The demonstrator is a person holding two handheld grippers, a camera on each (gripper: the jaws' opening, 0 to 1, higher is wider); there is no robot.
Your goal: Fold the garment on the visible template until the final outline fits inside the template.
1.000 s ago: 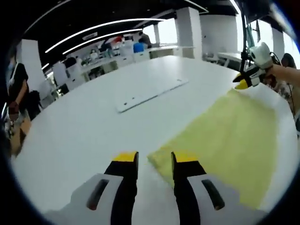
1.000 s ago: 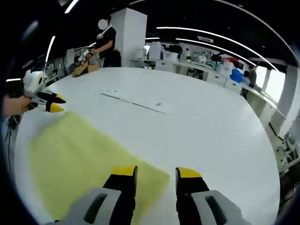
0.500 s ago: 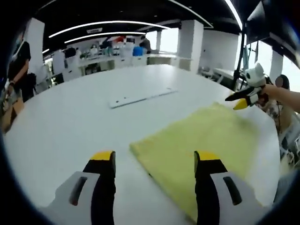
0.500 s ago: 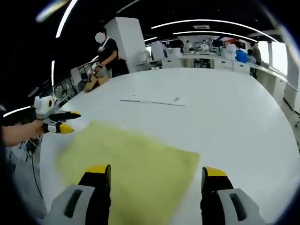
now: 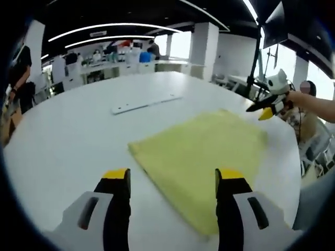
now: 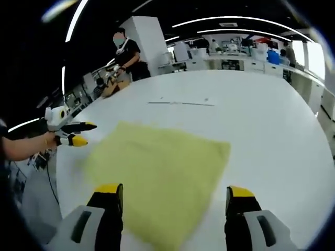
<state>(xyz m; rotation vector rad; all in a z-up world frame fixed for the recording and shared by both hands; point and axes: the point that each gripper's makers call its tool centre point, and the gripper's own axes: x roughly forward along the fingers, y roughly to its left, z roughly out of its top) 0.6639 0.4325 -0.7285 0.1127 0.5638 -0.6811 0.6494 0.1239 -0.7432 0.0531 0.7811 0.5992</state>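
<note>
Both cams sit low over the white table, each looking fwd between its own jaws. Left gripper view looks in from one corner of the yellow cloth, right gripper view from the opposite side. They share the cloth, the flat white board further back, and each sees the other gripper near the table edge.

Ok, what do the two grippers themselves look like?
Both match. The left gripper and right gripper each have two black jaws with yellow tips, set in pale grey housings with a dark slot. Seen from across the table, the body is white.
</note>
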